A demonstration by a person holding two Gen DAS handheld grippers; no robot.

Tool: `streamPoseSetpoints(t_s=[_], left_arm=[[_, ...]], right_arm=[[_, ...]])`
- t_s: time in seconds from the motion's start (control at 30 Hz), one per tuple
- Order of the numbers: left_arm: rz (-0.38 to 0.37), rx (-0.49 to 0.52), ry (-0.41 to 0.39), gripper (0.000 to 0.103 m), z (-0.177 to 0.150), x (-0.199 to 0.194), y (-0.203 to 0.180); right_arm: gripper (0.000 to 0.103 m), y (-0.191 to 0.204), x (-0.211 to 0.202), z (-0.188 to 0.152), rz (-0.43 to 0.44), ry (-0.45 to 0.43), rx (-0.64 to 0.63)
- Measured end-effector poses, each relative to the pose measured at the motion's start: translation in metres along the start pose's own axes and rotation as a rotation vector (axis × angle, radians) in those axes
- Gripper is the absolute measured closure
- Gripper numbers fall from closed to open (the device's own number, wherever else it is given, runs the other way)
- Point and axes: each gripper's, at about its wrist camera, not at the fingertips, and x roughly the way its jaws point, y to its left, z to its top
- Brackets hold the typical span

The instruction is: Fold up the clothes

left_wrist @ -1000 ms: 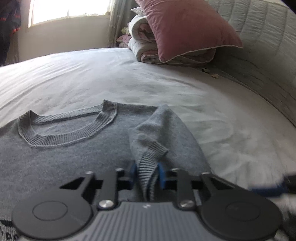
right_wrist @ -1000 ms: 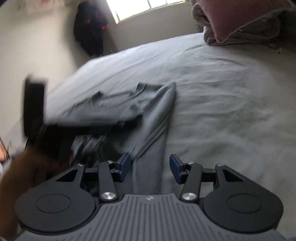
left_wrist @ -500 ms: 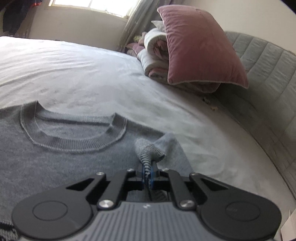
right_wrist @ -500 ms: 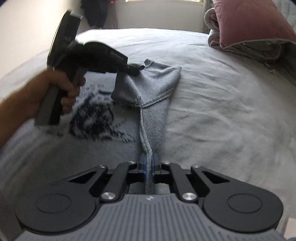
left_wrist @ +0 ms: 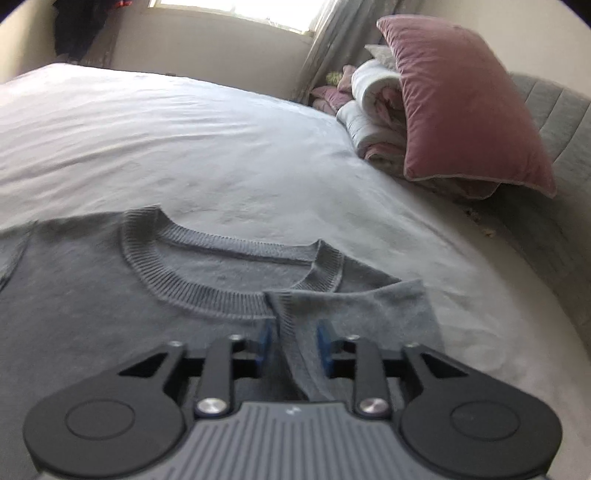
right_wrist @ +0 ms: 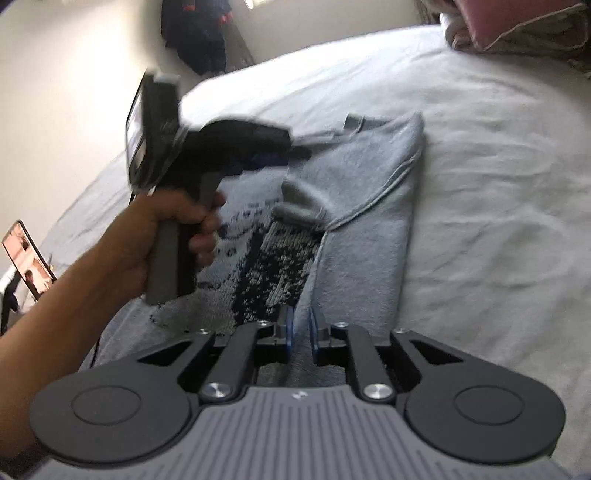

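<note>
A grey knit sweater [left_wrist: 92,280] lies flat on the white bed, its ribbed collar [left_wrist: 207,280] facing away. Its right sleeve [left_wrist: 362,314] is folded in over the chest, and the cuff lies loose between the fingers of my left gripper [left_wrist: 293,343], which is open. In the right wrist view the sweater [right_wrist: 369,206] shows a dark pattern [right_wrist: 273,273]. My right gripper [right_wrist: 300,330] has its jaws slightly apart around the sweater's folded side edge. The left gripper [right_wrist: 295,149] hovers over the folded sleeve.
A pink pillow [left_wrist: 461,107] and rolled bedding [left_wrist: 373,107] are stacked at the headboard [left_wrist: 554,122] to the far right. The white sheet [left_wrist: 184,129] stretches beyond the sweater. A phone [right_wrist: 26,254] stands at the left bed edge. Dark clothes [right_wrist: 199,33] hang by the wall.
Both grippers carried the right sleeve and side edge inward over the sweater. The left gripper has opened and let the cuff drop. The right gripper's jaws have parted slightly.
</note>
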Motion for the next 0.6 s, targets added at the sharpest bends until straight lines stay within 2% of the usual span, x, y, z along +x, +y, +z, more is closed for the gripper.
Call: streamPoseSetpoints(t_s=[0.03, 0.13, 0.37, 0.6], left_arm=[[-0.007, -0.004, 0.007, 0.061, -0.003, -0.008, -0.001], [-0.036, -0.006, 0.05, 0.061, -0.013, -0.027, -0.004], [-0.118, 0.023, 0.167, 0.059, -0.056, -0.069, -0.016], [-0.18, 0.024, 0.222, 0.059, -0.099, -0.103, -0.022]], right_arm=[[0.084, -0.002, -0.008, -0.001, 0.004, -0.017, 0.006], [0.076, -0.008, -0.028, -0.007, -0.002, -0.027, 0.03], [0.076, 0.011, -0.055, -0.048, -0.007, 0.043, 0.0], [0.076, 0.029, -0.068, -0.088, 0.017, 0.09, 0.006]])
